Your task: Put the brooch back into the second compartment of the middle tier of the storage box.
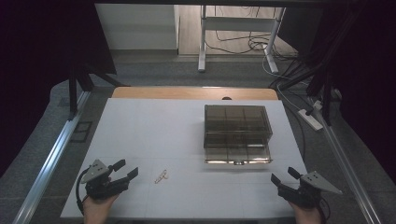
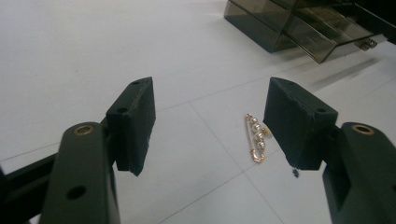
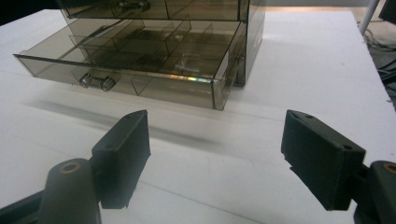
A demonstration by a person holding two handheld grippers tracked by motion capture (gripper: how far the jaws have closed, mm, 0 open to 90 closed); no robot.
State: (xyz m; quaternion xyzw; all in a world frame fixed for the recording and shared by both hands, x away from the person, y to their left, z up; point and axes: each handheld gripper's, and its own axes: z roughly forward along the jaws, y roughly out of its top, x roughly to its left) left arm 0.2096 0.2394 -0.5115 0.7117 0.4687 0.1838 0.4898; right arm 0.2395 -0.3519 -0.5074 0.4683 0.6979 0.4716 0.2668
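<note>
1. High view: the left gripper point(image 1: 122, 169) is at the near left corner of the white table point(image 1: 149, 126), and its jaws stand apart with nothing between them. The pearl pin point(image 1: 161, 176) lies flat on the table just to the right of it, not touched. The smoky plastic drawer box point(image 1: 237, 126) stands at the far right of the middle, and its bottom drawer point(image 1: 237, 156) is pulled out toward the near side. The right gripper point(image 1: 284, 175) is at the near right, also with its jaws apart and empty, near the front of the drawer but not touching it.

2. Left gripper view: the 2 black jaws are wide apart. The pearl pin point(image 2: 256, 137) lies on the table beyond them, close to the right jaw, and no pad presses on it. The drawer box point(image 2: 299, 25) is farther away at the upper right.

3. Right gripper view: the jaws are wide apart and hold nothing. The open bottom drawer point(image 3: 140, 70) with its small handle point(image 3: 97, 81) is just ahead, and its compartments look empty as far as I can see.

4. My judgement: the drawer is already open, so the preparing part seems done. It is left to grasp the pin, carry it to 1 compartment, and probably close the drawer.
</note>
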